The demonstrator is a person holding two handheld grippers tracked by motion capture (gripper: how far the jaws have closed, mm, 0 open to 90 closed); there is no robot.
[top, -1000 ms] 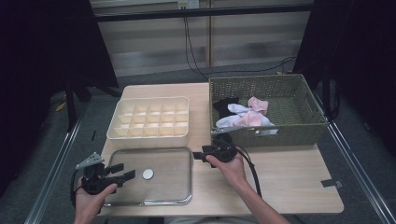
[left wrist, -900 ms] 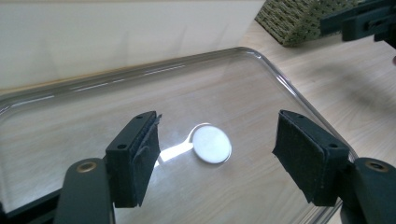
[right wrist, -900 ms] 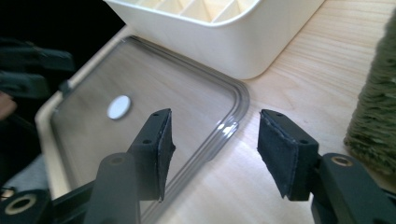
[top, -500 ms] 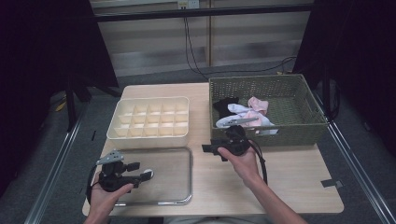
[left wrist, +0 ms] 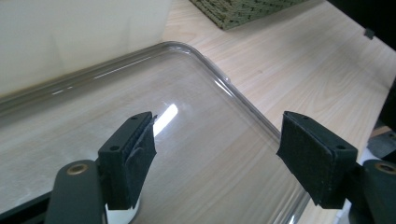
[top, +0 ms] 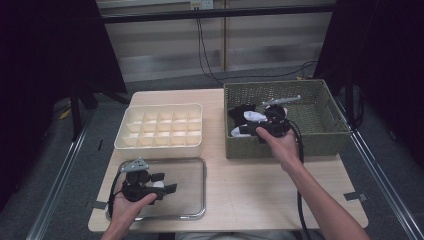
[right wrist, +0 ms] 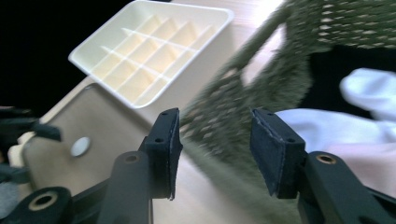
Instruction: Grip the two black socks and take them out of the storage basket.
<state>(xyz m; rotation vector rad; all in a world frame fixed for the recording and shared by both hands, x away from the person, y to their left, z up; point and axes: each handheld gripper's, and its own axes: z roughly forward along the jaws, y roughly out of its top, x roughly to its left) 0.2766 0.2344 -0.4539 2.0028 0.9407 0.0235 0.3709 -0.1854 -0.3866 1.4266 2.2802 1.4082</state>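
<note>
Socks [top: 244, 120], white and black, are lying in the green wicker basket [top: 325, 132] at right of the frame; the right gripper [top: 245, 131] is hovering over its near wall, jaws closing yet empty. At lower left, the left gripper [top: 167, 183] is hanging wide apart over the clear lid [top: 192, 202], below the empty cream divided organizer [top: 161, 127].

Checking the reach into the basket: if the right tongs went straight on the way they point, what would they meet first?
Probably the woven basket's near rim, which lies between the open right tongs; depth is unclear.

wooden table [top: 260, 185], grey floor [top: 75, 165], dark curtains [top: 45, 65].
</note>
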